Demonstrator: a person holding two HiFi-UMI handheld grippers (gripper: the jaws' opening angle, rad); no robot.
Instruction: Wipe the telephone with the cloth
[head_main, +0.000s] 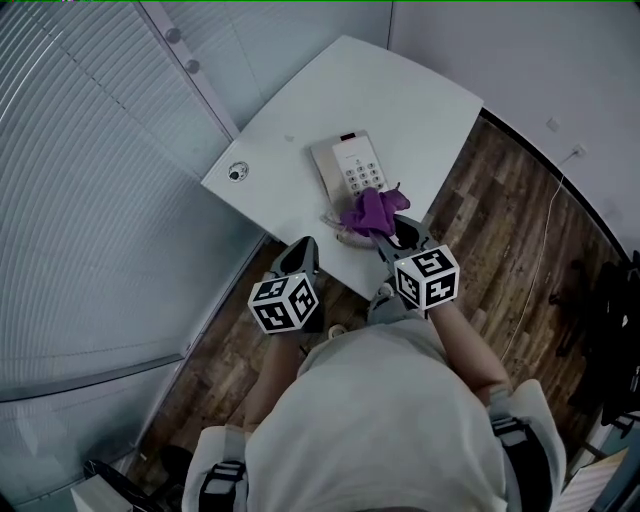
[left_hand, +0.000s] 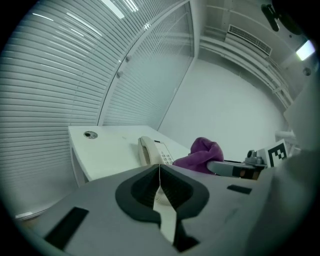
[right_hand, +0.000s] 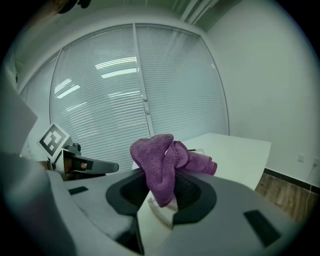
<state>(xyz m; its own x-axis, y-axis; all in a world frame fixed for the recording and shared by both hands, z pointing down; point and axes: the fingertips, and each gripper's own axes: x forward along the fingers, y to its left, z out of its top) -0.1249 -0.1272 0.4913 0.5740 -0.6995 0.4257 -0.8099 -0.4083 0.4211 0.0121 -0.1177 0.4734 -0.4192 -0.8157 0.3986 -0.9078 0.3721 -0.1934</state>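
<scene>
Telephone (head_main: 347, 165) sits on the white tabletop (head_main: 290, 120); my right hand-held gripper (right_hand: 162, 192) is clamped on the purple cloth (right_hand: 159, 157) by its near end, left hand-held gripper (left_hand: 159, 170) pinched together, empty.

A white worktop (head_main: 300, 140) with a rounded far corner stands against tall windows covered by closed horizontal blinds (head_main: 90, 200), which fill the left side. A small round fitting (head_main: 237, 172) sits in the worktop's left corner, close to the blinds. Two round knobs (head_main: 173, 35) show on the window frame farther back. A plain white wall (head_main: 520, 60) closes the far right. Dark wooden floor (head_main: 500, 220) spreads to the right of the worktop and on its near side, and a thin pale cable (head_main: 545, 250) trails across it from a wall socket (head_main: 578, 152). Overhead run a slatted ceiling vent (left_hand: 250, 39) and a lit lamp (left_hand: 305, 50).
</scene>
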